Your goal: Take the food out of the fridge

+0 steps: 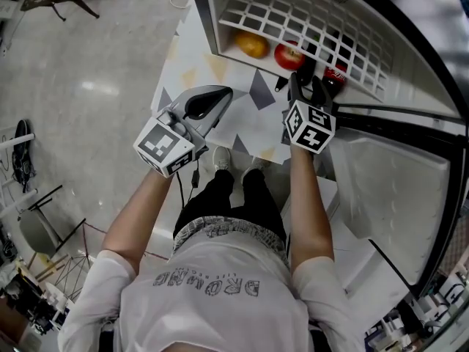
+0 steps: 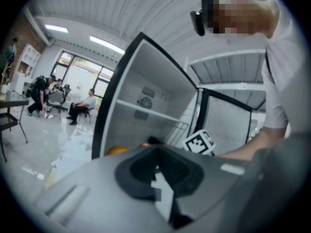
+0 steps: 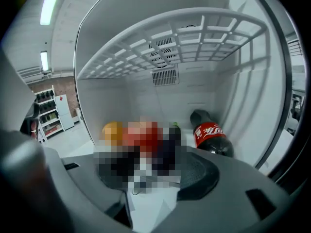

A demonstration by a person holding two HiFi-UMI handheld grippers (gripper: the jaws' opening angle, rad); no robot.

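This is a big work room, like a lab or a test hall, not a home. The fridge (image 3: 121, 91) right in front of the right claw (image 1: 308, 79) stands out in the open on a mat with triangles (image 1: 242, 116). All around is a wide, shiny grey floor (image 1: 95, 79). Far off ahead of the left claw (image 1: 220, 97), to its left, people (image 2: 85, 103) sit on chairs by tall windows (image 2: 80, 74). Long strip lights (image 2: 107, 45) hang above them. To the right claw's left are shelves (image 3: 48, 113) full of things, by a brick wall (image 3: 63, 87). Back behind the left claw, cables and gear (image 1: 29, 284) crowd the floor.
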